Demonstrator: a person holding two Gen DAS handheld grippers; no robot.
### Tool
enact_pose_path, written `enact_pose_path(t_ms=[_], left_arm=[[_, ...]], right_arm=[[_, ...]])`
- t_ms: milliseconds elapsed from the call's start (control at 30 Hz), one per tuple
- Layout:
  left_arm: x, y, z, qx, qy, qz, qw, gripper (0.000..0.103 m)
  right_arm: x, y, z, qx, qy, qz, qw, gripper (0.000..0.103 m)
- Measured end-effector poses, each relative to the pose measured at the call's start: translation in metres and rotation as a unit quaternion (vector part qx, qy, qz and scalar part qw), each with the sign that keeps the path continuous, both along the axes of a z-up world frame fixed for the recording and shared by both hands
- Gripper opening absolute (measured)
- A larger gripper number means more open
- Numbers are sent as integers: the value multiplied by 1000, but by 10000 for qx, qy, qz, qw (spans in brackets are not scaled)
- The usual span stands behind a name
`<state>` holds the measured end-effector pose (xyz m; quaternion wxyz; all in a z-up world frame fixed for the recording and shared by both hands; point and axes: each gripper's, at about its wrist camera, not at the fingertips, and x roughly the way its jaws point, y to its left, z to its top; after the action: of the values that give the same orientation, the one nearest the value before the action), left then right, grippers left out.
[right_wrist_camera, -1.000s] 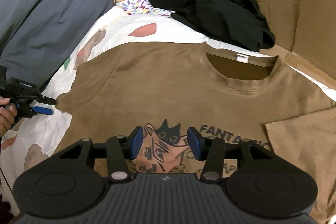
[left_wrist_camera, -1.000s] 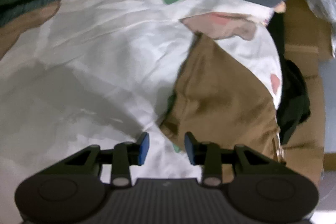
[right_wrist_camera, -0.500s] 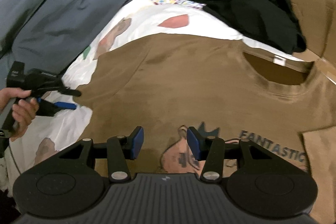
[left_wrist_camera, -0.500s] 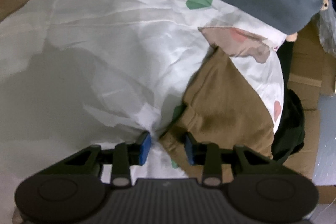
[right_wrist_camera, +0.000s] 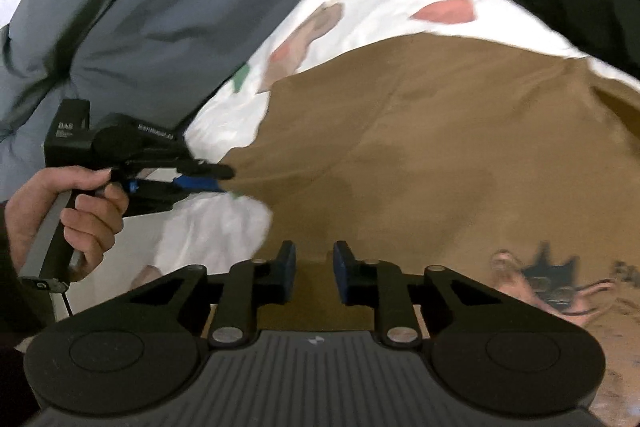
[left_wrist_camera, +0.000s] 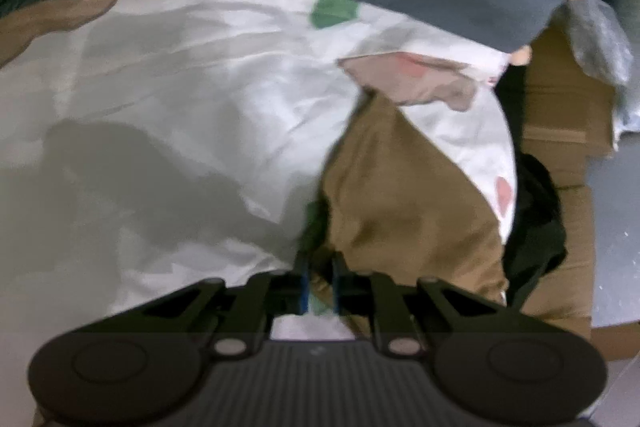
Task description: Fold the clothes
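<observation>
Shirt [right_wrist_camera: 420, 147] lies spread face up on the bed [right_wrist_camera: 224, 227], its sleeve tip pinched by the left tongs [left_wrist_camera: 320, 285] at the left edge, while the right tongs [right_wrist_camera: 314, 273], spread, hover over the hem nearby.

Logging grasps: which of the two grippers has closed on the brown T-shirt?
The left gripper, pinching the brown T-shirt's sleeve edge; the right gripper hovers open.

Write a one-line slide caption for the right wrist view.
Left gripper pinches the sleeve of the brown T-shirt on the bed sheet while the open right gripper hovers over its hem.
</observation>
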<state>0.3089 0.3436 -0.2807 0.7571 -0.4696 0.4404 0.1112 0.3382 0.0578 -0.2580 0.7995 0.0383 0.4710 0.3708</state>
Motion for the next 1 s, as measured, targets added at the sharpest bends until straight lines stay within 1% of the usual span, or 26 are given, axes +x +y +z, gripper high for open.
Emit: enact_pose_path(t_ms=[67, 167, 200, 233, 367, 433, 600, 700, 867, 900, 967, 1000], left_arm=[[-1, -1, 6, -19, -112, -34, 9999, 10], [-2, -3, 13, -24, -232, -88, 9997, 10], [-2, -4, 15, -25, -275, -118, 9995, 10], [-1, -5, 18, -30, -324, -152, 9994, 10], [-1, -14, 29, -44, -514, -394, 9979, 9], [0, -19, 34, -28, -579, -538, 9969, 9], [0, -34, 45, 5, -736, -895, 9933, 9], [0, -47, 47, -44, -752, -1084, 9912, 8], [0, -69, 45, 2, -774, -1380, 9874, 8], [1, -73, 46, 49, -771, -1437, 9866, 8], [3, -84, 51, 351, -752, -1682, 9823, 8], [5, -89, 54, 487, -729, -1806, 9796, 8]], right_arm=[[6, 16, 0, 38, -19, 35, 10000, 18], [12, 29, 2, 100, -35, 18, 9999, 17], [15, 33, 1, 111, -19, 31, 9999, 16], [17, 36, 0, 106, -3, 42, 9999, 12], [23, 49, -15, -21, 136, 31, 9999, 10], [24, 51, -22, -42, 235, -13, 9997, 6], [25, 55, -35, -14, 343, -124, 9993, 6], [27, 60, -39, -20, 321, -123, 9994, 6], [27, 53, -38, 63, 387, -209, 9990, 7], [25, 48, -36, 83, 388, -258, 9989, 8], [20, 37, -32, 121, 387, -360, 9985, 10], [17, 30, -30, 124, 362, -430, 9983, 13]])
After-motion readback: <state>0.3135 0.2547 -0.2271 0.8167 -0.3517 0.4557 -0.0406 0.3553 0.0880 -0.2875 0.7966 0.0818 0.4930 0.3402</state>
